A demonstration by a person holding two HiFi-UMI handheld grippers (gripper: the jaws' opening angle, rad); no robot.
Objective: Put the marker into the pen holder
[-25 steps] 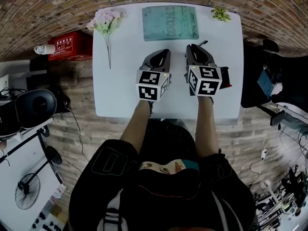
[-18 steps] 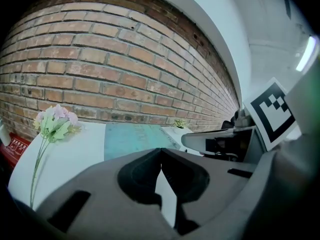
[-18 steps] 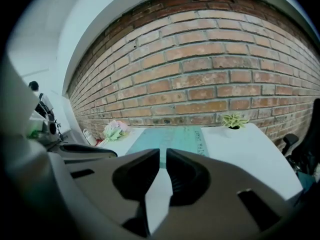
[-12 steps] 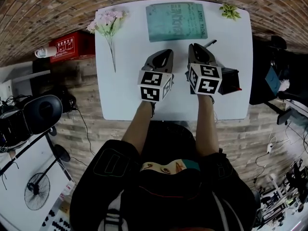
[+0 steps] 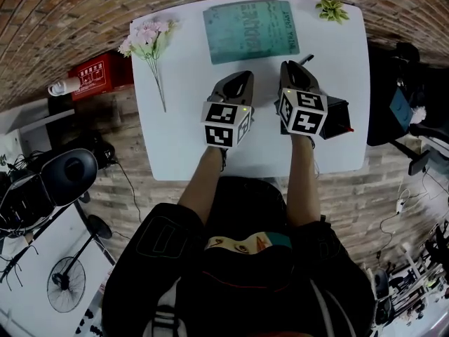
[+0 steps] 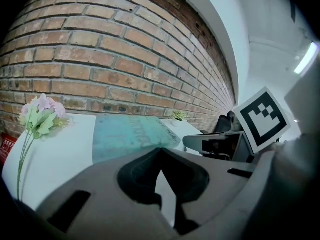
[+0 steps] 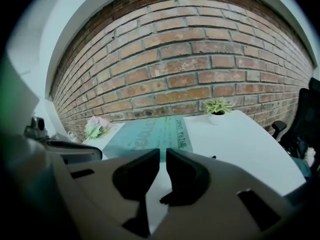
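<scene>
On a white bench point(image 5: 175, 139) against a brick wall point(image 5: 70, 20), the left gripper point(image 6: 160, 153) was idle with fingers closed and empty, while the right gripper point(image 7: 163, 155) had its fingers slightly apart, empty, apparently readied for the marker point(image 5: 306, 60) lying just ahead, the black pen holder point(image 5: 337, 114) just beside it.

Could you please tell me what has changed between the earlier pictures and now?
Hardly anything moved: only the head view's framing shifted, showing more of the black pen holder beside the right gripper. Nothing was taken hold of or let go. The left gripper, teal sheet and flower sprig stayed put.
</scene>
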